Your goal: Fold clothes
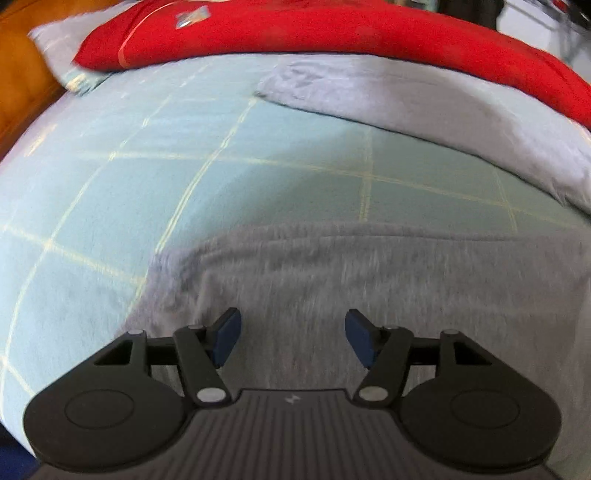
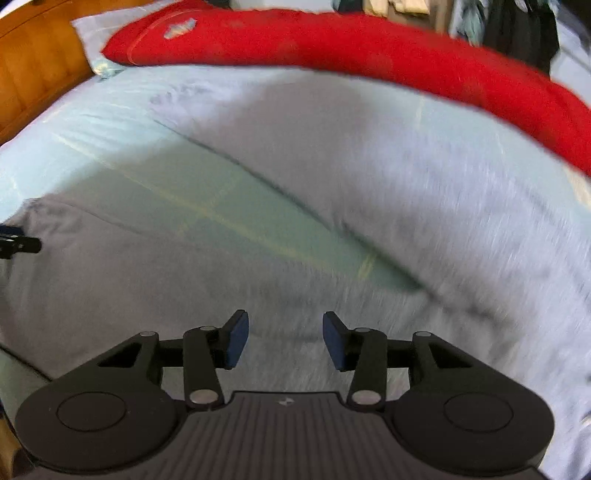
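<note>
Here the grey garment [image 1: 369,295] lies spread on the bed [image 1: 110,166], directly under and ahead of both sets of jaws; in the right wrist view the grey garment [image 2: 424,192] runs from beneath the jaws out to their right, with a dark fold line slanting across it ahead of them. Nothing sits between either pair of pads. The left gripper [image 1: 291,338] is released, jaws standing wide over a flat stretch of cloth whose edge lies just ahead and to their left. The right gripper [image 2: 285,339] is also released, its gap a little narrower.

To do this step well, I judge each gripper should go to a hem or corner rather than the middle of the panel, pinch a single layer cleanly, and lift both sides level so the fold lands straight.

Both grippers point steeply down at the bed, side by side; a sliver of the left one shows at the left edge of the right view. Beyond the cloth, a red pillow [image 1: 332,33] lies across the far side.
</note>
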The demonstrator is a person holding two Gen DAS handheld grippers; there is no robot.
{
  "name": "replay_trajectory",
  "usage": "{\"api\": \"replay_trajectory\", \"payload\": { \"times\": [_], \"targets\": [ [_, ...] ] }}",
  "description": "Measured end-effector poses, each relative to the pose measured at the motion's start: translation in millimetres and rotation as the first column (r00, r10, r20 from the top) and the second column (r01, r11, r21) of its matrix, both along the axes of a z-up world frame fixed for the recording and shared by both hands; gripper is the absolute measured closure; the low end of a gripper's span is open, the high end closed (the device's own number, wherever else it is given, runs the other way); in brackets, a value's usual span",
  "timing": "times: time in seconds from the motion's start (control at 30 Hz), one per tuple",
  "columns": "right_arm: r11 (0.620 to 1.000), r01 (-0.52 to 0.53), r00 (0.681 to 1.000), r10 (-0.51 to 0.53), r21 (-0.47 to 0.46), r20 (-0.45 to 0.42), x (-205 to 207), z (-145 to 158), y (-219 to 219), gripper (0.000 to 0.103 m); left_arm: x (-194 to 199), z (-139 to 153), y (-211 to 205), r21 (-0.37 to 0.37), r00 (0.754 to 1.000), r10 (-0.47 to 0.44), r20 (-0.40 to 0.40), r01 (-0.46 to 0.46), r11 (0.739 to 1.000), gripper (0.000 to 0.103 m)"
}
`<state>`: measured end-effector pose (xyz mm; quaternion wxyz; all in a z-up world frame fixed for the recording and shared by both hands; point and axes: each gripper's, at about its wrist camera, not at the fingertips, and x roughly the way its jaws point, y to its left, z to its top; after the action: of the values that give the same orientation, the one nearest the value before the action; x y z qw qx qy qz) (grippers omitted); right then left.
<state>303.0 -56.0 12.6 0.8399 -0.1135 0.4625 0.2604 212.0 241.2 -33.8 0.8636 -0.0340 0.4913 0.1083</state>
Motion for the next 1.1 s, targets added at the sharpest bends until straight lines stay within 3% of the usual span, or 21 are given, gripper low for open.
{"api": "replay_trajectory", "payload": {
  "times": [0.07, 0.13, 0.2, 0.37, 0.5, 0.57, 0.63, 0.7, 0.8, 0.97, 1.1],
  "targets": [
    [1.000, 0.001, 1.000, -0.001, 0.010, -0.024, 8.1, -10.3, 8.9, 0.052, 3.4, -4.0, 3.5, -0.015, 1.000, 0.005, -0.011, -0.006, 1.000, 0.039],
    [0.999, 0.014, 0.998, -0.016, -0.042, -0.052, 21.1, -35.1, 24.0, 0.052, 1.9, -8.9, 11.1, -0.019, 0.999, 0.035, -0.030, -0.036, 0.999, 0.037],
    [0.999, 0.024, 0.999, -0.025, -0.034, -0.020, 32.9, -45.7, 38.2, 0.047, -1.3, -9.0, 21.1, 0.002, 0.997, 0.069, -0.039, -0.069, 0.998, 0.037],
    [0.999, 0.042, 0.998, -0.041, -0.004, 0.038, 53.3, -20.8, 59.2, 0.047, -11.4, 3.6, 40.2, -0.050, 0.996, 0.075, -0.048, -0.077, 0.996, 0.039],
    [0.993, 0.089, 0.979, -0.072, -0.082, 0.192, 60.8, 0.7, 58.2, 0.046, -14.1, 10.1, 48.3, -0.111, 0.998, 0.035, -0.046, -0.040, 0.993, 0.039],
    [0.975, 0.196, 0.971, -0.178, -0.105, 0.161, 82.1, -14.9, 48.2, 0.046, -10.6, 12.8, 52.4, -0.124, 1.000, 0.003, -0.031, -0.007, 0.992, 0.039],
    [0.950, 0.284, 0.958, -0.286, -0.132, 0.002, 99.7, -40.5, 37.5, 0.045, -9.7, 12.2, 57.3, -0.138, 0.999, -0.028, -0.032, 0.023, 0.990, 0.039],
    [0.942, 0.325, 0.940, -0.331, -0.090, -0.076, 93.7, -42.9, 29.4, 0.043, -6.8, 11.4, 62.5, -0.161, 0.998, -0.059, -0.038, 0.053, 0.986, 0.039],
    [0.937, 0.344, 0.932, -0.349, -0.068, -0.101, 83.9, -29.6, 29.4, 0.043, -8.5, 12.9, 66.7, -0.183, 0.995, -0.087, -0.040, 0.078, 0.980, 0.040],
    [0.944, 0.328, 0.944, -0.327, -0.036, 0.038, 100.1, -15.8, 49.8, 0.042, -6.0, 13.2, 64.9, -0.199, 0.994, -0.109, -0.015, 0.104, 0.975, 0.039],
    [0.937, 0.348, 0.929, -0.347, -0.015, -0.126, 122.1, -46.4, 55.6, 0.030, -4.0, 8.4, 65.1, -0.195, 0.996, -0.089, -0.023, 0.083, 0.977, 0.042]
  ]
}}
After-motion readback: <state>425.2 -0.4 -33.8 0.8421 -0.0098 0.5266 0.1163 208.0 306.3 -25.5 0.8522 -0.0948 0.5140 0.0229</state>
